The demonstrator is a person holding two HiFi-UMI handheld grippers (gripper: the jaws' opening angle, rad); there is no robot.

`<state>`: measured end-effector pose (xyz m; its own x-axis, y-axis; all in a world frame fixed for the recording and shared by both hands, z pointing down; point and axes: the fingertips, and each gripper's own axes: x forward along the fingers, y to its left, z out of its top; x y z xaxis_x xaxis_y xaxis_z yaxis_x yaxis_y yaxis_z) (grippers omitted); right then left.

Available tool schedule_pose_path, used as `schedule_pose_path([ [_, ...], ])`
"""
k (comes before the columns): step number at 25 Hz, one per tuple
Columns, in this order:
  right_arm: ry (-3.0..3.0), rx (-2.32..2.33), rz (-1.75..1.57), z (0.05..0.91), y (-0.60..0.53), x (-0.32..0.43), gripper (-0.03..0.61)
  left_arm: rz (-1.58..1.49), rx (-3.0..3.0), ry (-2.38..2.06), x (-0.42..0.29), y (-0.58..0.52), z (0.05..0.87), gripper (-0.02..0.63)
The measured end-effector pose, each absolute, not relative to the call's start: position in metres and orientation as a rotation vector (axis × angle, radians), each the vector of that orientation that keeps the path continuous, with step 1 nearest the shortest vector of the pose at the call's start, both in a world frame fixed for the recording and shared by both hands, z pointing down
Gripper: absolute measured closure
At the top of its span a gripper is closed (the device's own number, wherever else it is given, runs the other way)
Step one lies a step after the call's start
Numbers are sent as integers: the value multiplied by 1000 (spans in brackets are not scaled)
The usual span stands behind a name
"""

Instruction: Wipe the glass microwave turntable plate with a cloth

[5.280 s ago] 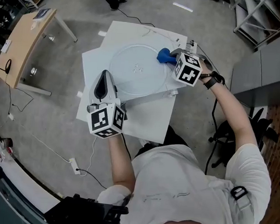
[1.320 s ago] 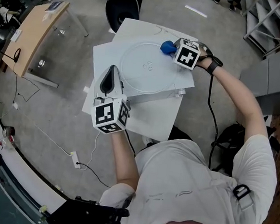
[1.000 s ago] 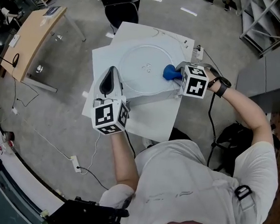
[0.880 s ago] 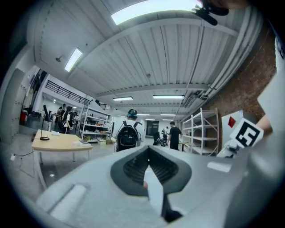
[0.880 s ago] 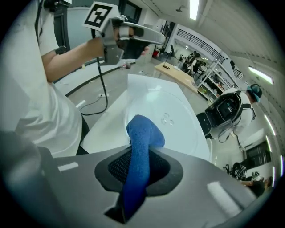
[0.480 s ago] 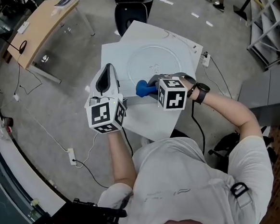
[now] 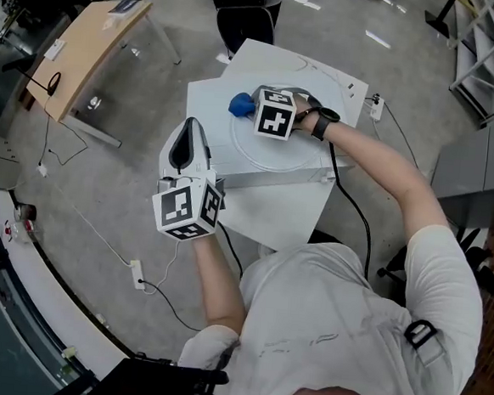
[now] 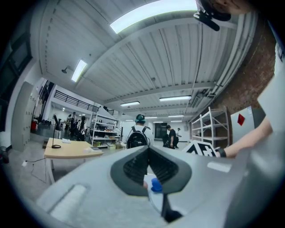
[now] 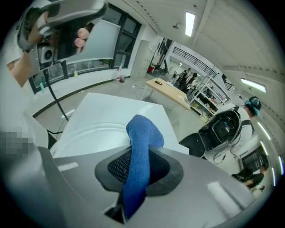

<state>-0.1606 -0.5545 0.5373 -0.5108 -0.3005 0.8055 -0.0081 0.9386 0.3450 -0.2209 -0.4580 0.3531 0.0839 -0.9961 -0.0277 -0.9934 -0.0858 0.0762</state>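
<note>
Where the right gripper ends, its fingers are clamped hard on a blue cloth, which stands up between the pads and folds forward past the tips. Just beyond and beneath the tips lies the glass turntable plate, flat on the white desk. The head view sets the cloth's free end at the plate's far left rim. Behind those fingers the marker cube sits over the plate. The right forearm runs out from the body in a long reach across the plate's right part, with the fingers pointing to the person's left.

The left gripper has its fingers drawn together, only a thin slit between them, and holds nothing. They point away from the person, tips near the plate's left rim but apart from the glass.

Half a second ago the cloth was at the plate's near left rim, close by the left fingers. Now it has swept away from them along that rim, and the right arm is more stretched. The left gripper has kept its pose.
</note>
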Motion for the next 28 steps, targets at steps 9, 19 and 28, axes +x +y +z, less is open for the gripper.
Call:
schedule_pose_path([
  [9, -1941, 388, -278, 539, -605, -38, 522, -148, 2312, -2046, -202, -469, 359, 611],
  [19, -1896, 177, -234, 537, -478, 17, 522, -148, 2342, -1968, -189, -474, 368, 611],
  [28, -1991, -37, -292, 535, -412, -58, 522, -144, 2299, -2015, -205, -464, 371, 611],
])
